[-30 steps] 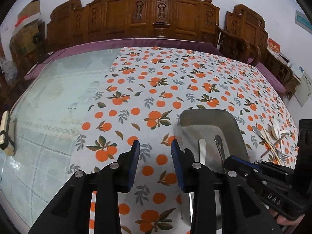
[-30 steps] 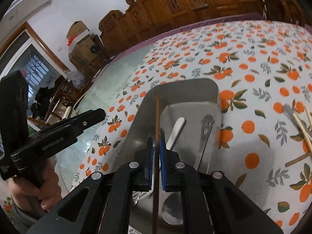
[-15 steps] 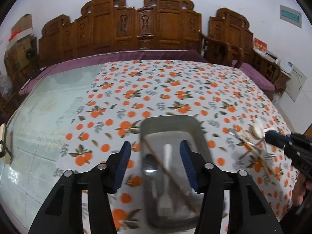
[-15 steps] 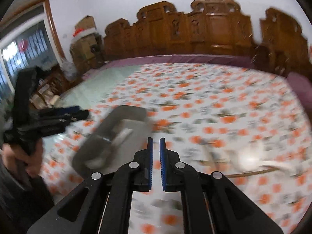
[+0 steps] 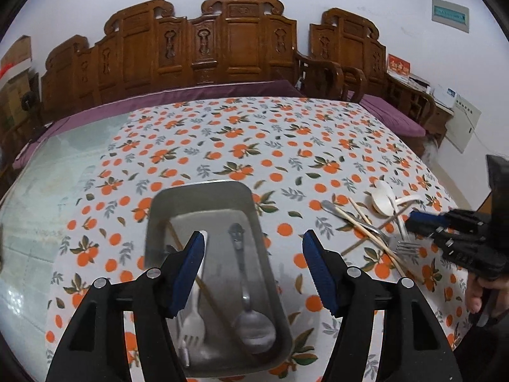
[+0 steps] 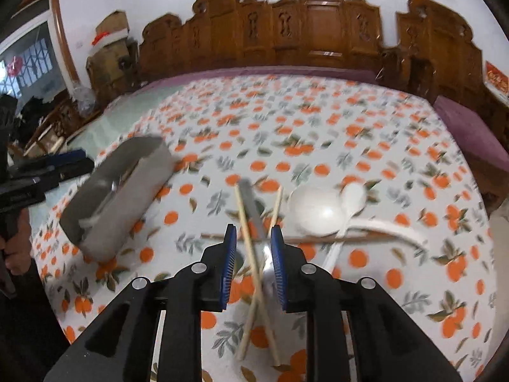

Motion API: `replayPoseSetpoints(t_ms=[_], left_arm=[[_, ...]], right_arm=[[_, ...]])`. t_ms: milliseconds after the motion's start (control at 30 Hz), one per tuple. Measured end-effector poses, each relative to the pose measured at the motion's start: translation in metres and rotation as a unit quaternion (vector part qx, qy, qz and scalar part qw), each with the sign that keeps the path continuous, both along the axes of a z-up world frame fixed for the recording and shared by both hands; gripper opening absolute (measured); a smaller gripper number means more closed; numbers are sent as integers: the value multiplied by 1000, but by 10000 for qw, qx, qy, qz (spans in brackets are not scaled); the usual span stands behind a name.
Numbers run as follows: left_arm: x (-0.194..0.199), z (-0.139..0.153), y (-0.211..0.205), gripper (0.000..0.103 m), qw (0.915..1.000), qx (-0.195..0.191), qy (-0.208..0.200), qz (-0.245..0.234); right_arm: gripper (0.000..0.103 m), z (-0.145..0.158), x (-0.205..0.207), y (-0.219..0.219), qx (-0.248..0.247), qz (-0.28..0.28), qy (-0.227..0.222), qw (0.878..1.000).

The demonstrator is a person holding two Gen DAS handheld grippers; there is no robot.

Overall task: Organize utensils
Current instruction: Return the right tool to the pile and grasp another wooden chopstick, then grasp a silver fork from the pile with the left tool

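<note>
A grey metal tray lies on the orange-print cloth and holds a white plastic fork, a chopstick and a metal spoon. My left gripper hangs over the tray with its jaws opening and nothing between them. To the right lies a loose pile: crossed chopsticks, a metal handle and white spoons. My right gripper hovers over the pile with its jaws opening. The crossed chopsticks show in the gap, and the pads do not press on them. The tray is at its left.
Carved wooden chairs and a purple cushion strip line the table's far side. Bare glass tabletop lies left of the cloth. A hand holds the right gripper near the table's right edge. The left gripper shows at the left.
The right gripper let go of the chopstick, which now lies in the tray, swung right to the loose pile and parted its jaws. The left gripper shifted over the tray and opened wider.
</note>
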State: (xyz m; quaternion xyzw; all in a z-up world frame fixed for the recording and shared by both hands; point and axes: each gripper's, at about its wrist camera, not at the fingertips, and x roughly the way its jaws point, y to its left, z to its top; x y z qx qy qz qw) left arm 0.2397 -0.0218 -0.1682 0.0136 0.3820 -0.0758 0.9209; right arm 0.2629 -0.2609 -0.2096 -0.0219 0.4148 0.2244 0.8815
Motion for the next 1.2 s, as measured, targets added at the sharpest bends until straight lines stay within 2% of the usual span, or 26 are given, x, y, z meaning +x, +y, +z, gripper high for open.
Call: replayPoseSetpoints(t_ms=[167,567,600,633,733,800,967,1067,1200], left_arm=[[-3,-4,-10,61,9999,70,7,-125],[-5,-9,-15,61,9997,116,76,-214],[-5,-9,-15,61,9997,119,76,-217],[-5,-9,-15,61,9997,120,74,-221],[-6,-9,-17,61,9996,133,65,-243],[-7,-10,-19,61,9996,139,79,-246],[-9,-14,-34,61,9990,82,201,-391],[-9,-19,-46,61,9984,-11,349,-450],[-5,-28,-70,61,9975,7,488,-506]], right_arm=[[18,-23,6,16,-282,146,262,9992],[14,-43,9,34,-893,330,283,9951],[13,-43,9,35,-912,339,276,9949],[6,-43,9,36,-930,356,263,9947],[6,-40,6,37,-887,457,200,9948],[6,-31,4,33,-680,455,118,9966],[6,-3,8,-1,-125,18,-179,9998],[6,3,14,-23,-70,-260,-232,9994],[6,4,19,-45,-253,-554,-299,9977]])
